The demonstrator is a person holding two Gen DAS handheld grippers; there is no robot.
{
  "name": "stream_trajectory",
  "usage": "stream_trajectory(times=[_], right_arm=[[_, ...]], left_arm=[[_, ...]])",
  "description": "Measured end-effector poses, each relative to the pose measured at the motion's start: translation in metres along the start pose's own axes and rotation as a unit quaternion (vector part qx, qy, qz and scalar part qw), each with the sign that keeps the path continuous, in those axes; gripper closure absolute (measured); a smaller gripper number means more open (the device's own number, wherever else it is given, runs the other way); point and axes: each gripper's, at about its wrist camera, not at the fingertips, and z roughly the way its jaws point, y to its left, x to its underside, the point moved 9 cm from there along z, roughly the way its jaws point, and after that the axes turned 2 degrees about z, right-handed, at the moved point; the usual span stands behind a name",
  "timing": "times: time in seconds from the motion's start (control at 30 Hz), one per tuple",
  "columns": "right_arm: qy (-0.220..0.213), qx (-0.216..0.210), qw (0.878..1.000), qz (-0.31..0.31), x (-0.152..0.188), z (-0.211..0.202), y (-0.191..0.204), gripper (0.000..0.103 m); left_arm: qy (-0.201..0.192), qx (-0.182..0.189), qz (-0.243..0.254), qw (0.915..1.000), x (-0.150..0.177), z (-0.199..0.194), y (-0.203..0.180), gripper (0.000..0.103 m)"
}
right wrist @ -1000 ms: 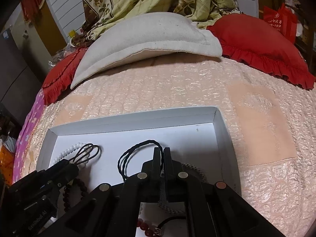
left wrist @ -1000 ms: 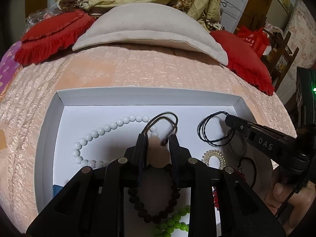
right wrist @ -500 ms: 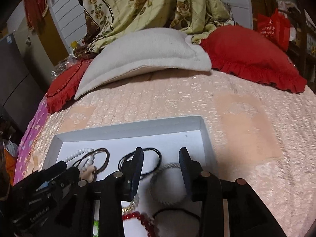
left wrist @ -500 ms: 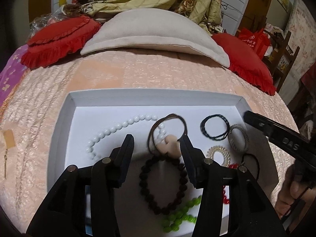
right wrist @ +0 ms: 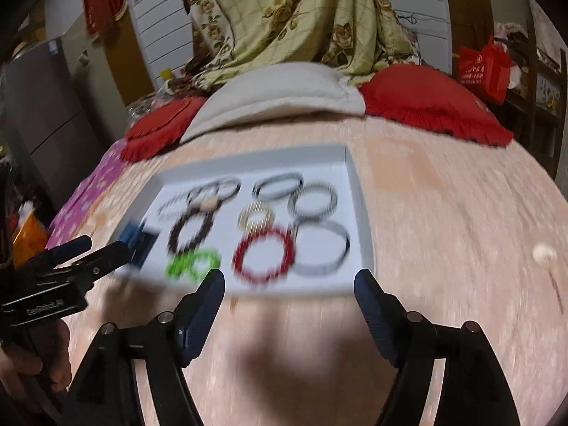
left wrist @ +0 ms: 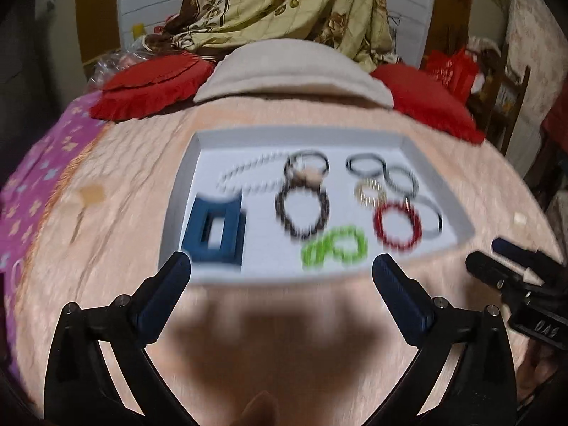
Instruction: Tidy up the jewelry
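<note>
A white tray [left wrist: 440,174] [right wrist: 355,191] lies on the bed with several pieces laid out in it: a white bead necklace [left wrist: 245,174], a dark bead bracelet [left wrist: 284,213] [right wrist: 175,238], a green bead bracelet [left wrist: 333,248] [right wrist: 193,266], a red bead bracelet [left wrist: 378,229] [right wrist: 239,259], black hair ties [left wrist: 365,165] [right wrist: 277,186] and a blue box [left wrist: 213,230]. My left gripper [left wrist: 280,269] is open and empty, in front of the tray's near edge. My right gripper [right wrist: 289,284] is open and empty, also in front of the tray. Both views are blurred.
The tray rests on a peach bedspread [left wrist: 284,337] [right wrist: 443,230]. A beige pillow [left wrist: 294,74] and red cushions [left wrist: 149,85] [right wrist: 433,106] lie behind it. A small white object [right wrist: 545,254] lies on the spread at the right.
Both grippers have let go of the hair ties, opened wide and pulled back from the tray, so the whole tray now shows.
</note>
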Motion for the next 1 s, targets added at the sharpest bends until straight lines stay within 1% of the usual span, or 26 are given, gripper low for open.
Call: stream_trajectory(times=[0.07, 0.13, 0.2, 0.27, 0.33, 0.43, 0.67, 1.0], right_arm=[[0.0, -0.005, 1.0, -0.018, 0.012, -0.009, 0.007, 0.03], [-0.013, 0.006, 0.999, -0.037, 0.014, -0.015, 0.009, 0.029], [-0.019, 0.011, 0.999, -0.043, 0.013, -0.015, 0.009, 0.029], [-0.016, 0.016, 0.999, -0.038, 0.011, -0.009, 0.006, 0.029], [-0.013, 0.024, 0.999, -0.035, 0.01, -0.005, 0.003, 0.029], [-0.012, 0.026, 0.999, -0.037, 0.01, -0.003, 0.002, 0.029], [-0.002, 0.038, 0.998, -0.04, 0.013, 0.003, -0.004, 0.029], [0.0, 0.042, 0.998, -0.053, 0.014, 0.009, 0.004, 0.029]], left_arm=[[-0.012, -0.018, 0.019, 0.9996, 0.012, -0.011, -0.008, 0.0], [-0.024, -0.032, 0.021, 0.999, 0.015, -0.017, -0.008, 0.0], [-0.03, -0.051, 0.007, 0.9982, 0.014, -0.016, -0.004, 0.0], [-0.018, -0.056, -0.023, 0.998, 0.013, -0.009, 0.003, 0.0], [-0.007, -0.066, -0.035, 0.9972, 0.012, -0.002, 0.008, 0.0], [0.001, -0.062, -0.05, 0.9968, 0.012, 0.006, 0.009, 0.001], [0.02, -0.058, -0.05, 0.9968, 0.016, 0.013, 0.006, 0.001], [0.02, -0.054, -0.04, 0.9976, 0.017, 0.014, -0.001, 0.001]])
